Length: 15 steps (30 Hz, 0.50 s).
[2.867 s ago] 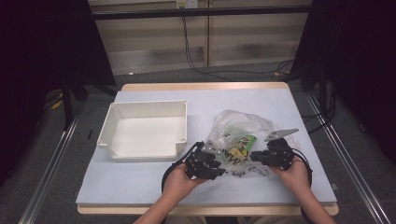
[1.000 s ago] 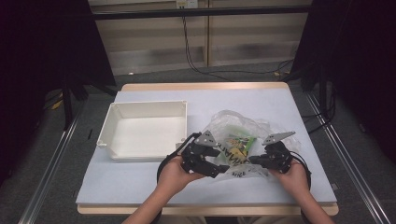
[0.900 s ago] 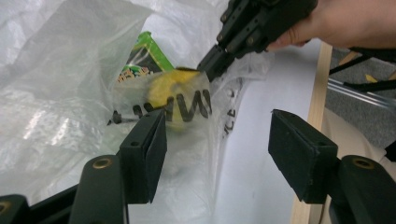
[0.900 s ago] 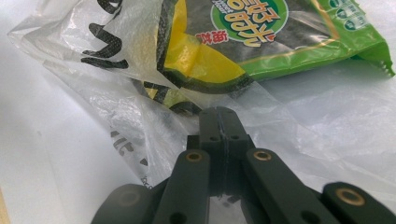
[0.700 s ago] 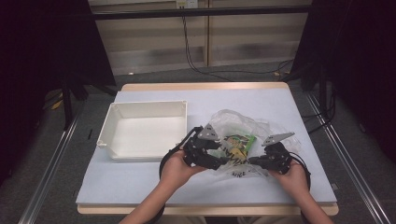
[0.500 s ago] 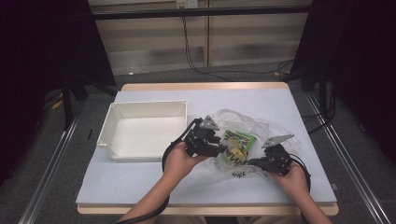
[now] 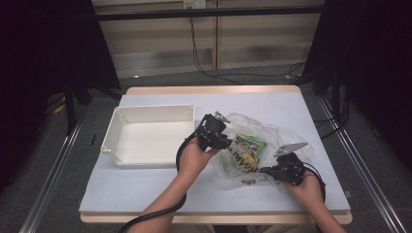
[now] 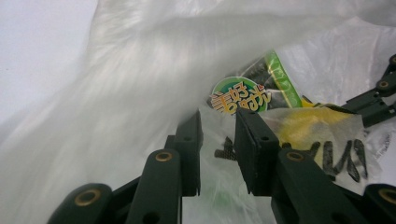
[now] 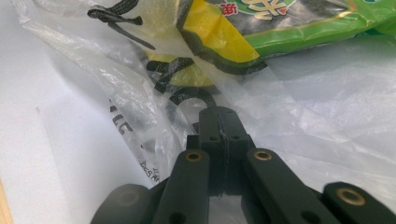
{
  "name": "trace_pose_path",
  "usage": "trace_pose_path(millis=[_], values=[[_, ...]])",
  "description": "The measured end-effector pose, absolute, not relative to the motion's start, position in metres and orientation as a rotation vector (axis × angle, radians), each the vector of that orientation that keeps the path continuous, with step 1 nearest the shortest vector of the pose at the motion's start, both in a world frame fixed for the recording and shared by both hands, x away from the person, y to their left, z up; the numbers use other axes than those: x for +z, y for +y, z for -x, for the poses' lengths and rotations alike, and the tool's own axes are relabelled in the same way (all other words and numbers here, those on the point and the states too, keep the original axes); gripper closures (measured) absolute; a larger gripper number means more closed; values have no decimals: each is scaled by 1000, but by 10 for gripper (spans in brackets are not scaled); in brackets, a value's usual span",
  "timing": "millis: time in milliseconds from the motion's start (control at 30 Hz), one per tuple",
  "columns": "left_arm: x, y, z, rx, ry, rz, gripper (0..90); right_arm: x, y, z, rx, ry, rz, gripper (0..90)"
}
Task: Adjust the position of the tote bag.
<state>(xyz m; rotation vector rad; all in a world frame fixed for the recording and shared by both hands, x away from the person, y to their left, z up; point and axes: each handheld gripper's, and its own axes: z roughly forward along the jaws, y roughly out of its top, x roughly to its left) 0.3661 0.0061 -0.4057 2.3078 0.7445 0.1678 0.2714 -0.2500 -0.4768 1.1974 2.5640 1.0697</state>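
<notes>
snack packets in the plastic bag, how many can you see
1: a green and yellow snack packet inside the clear plastic bag, between the two grippers. More could be hidden under the crumpled film.

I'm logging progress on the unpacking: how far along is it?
Done: the right claw is shut on the plastic bag, pinning its near edge. In hand: the left claw has just been closing on the bag's film, with a gap left. Left: the green snack packet sits inside; the white tray holds nothing.

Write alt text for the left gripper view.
The left gripper reaches into a clear plastic bag, film between its parted, closing jaws. Beyond lies a green and yellow snack packet inside the bag.
</notes>
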Motion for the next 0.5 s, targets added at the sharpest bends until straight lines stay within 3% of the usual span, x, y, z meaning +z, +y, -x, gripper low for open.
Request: trace_pose_path(millis=[500], values=[[-414, 4, -366, 137, 725, -2332, 764, -445, -248, -276, 1108, 2452, -1176, 756]])
